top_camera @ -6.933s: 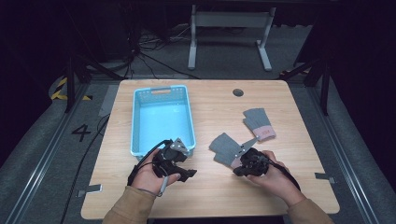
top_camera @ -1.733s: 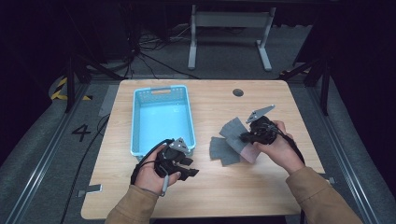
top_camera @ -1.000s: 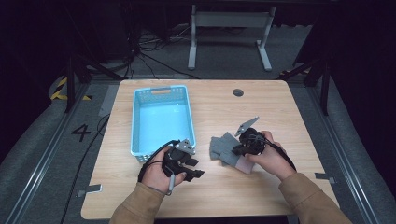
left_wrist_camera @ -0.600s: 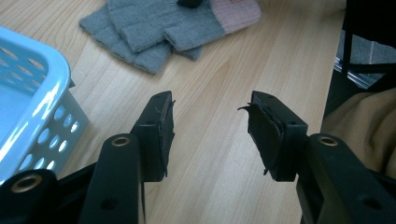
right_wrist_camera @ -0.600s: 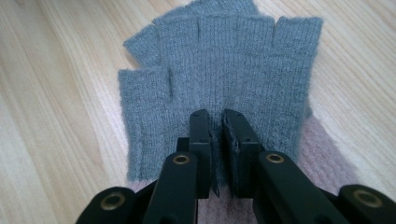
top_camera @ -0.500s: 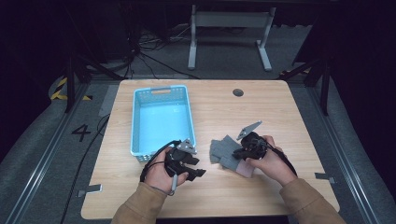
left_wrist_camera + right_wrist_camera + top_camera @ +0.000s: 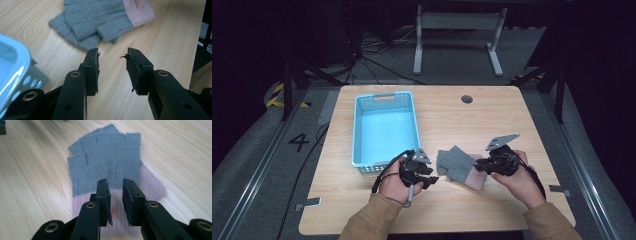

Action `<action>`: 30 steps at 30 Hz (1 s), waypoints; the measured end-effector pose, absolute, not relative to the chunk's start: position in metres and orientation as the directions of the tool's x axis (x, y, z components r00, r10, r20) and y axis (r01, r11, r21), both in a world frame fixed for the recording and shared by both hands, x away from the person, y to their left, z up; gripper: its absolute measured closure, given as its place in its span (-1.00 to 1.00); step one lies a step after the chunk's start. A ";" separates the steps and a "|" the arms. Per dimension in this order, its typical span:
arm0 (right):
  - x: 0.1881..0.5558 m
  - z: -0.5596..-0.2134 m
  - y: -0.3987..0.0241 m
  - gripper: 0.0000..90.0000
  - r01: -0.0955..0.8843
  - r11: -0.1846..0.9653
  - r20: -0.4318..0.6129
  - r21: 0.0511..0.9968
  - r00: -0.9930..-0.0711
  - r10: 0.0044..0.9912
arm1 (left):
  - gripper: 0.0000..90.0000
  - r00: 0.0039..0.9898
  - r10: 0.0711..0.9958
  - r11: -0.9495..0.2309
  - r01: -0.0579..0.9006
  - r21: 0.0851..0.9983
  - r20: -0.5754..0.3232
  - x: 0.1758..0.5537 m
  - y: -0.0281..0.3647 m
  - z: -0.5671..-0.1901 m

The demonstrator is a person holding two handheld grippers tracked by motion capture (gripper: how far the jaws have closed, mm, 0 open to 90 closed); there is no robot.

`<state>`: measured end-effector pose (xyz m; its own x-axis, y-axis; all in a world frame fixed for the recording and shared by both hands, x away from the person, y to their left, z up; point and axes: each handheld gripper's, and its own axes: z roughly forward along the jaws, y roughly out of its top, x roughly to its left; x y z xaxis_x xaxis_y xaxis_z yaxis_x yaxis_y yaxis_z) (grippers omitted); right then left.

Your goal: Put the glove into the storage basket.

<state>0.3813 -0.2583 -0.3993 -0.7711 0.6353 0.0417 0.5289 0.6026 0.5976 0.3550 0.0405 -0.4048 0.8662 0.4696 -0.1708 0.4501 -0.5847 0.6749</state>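
Now right tongs [image 7: 115, 192] opening above gloves' [image 7: 458, 165] pink cuff, left tongs [image 7: 112, 67] closing, spread beside basket [image 7: 360, 150] edge.

gloves [image 7: 458, 165]: stacked on our table [image 7: 492, 117], between our two tongs
basket [image 7: 384, 129]: on the table, left of gloves
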 end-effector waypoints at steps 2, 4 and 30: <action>0.378 -0.397 -0.266 0.67 0.538 0.596 0.040 0.596 -0.761 0.647 | 0.40 0.864 0.474 -0.580 0.453 0.677 -0.172 0.356 0.038 -0.406; 0.375 -0.396 -0.275 0.65 0.552 0.587 0.041 0.592 -0.748 0.662 | 0.40 0.857 0.481 -0.575 0.467 0.672 -0.184 0.359 0.034 -0.407; 0.370 -0.423 -0.299 0.40 0.598 0.628 0.039 0.498 -0.739 0.672 | 0.34 0.839 0.513 -0.627 0.511 0.588 -0.181 0.374 -0.012 -0.433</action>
